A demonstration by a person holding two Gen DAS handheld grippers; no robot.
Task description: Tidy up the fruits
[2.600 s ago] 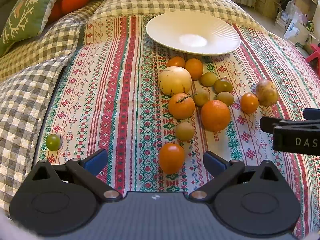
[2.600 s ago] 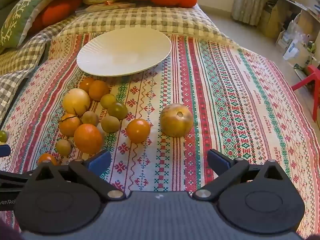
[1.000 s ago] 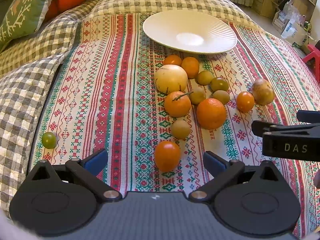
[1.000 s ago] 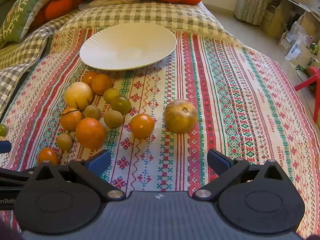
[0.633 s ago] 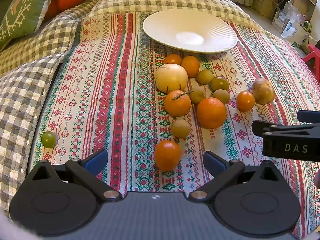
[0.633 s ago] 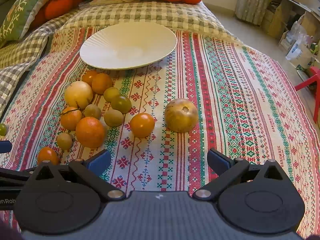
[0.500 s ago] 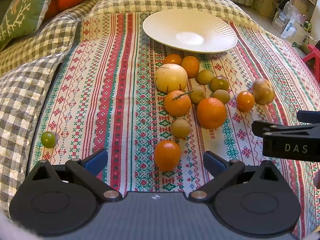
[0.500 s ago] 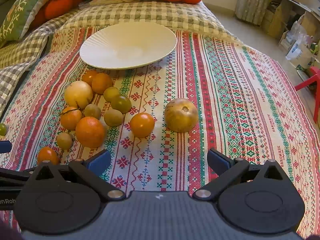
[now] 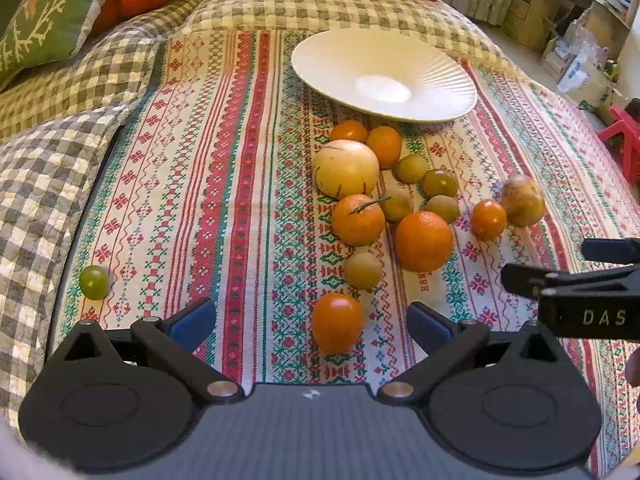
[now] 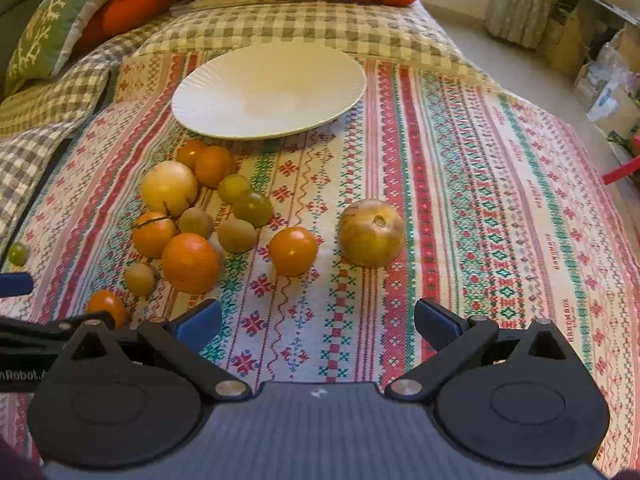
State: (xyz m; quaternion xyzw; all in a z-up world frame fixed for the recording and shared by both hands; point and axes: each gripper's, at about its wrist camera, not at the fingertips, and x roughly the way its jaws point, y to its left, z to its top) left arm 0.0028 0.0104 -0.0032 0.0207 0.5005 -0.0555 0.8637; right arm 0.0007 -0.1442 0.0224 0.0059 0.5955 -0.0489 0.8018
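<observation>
An empty white ribbed plate lies on a striped patterned cloth. In front of it several fruits are scattered: a pale yellow melon, oranges, small greenish-brown fruits and an orange tomato. My left gripper is open, and that tomato sits just ahead between its blue pads. My right gripper is open and holds nothing; an orange tomato and a brownish round fruit lie beyond it. A lone green fruit rests far left.
Checked quilts and green and orange cushions border the cloth at the left and back. Shelves with clutter and a red stool stand to the right. Bare cloth lies right of the brownish fruit.
Both grippers have edged slightly forward toward the fruits; the fruits and the plate have not moved, and both grippers stayed open.
</observation>
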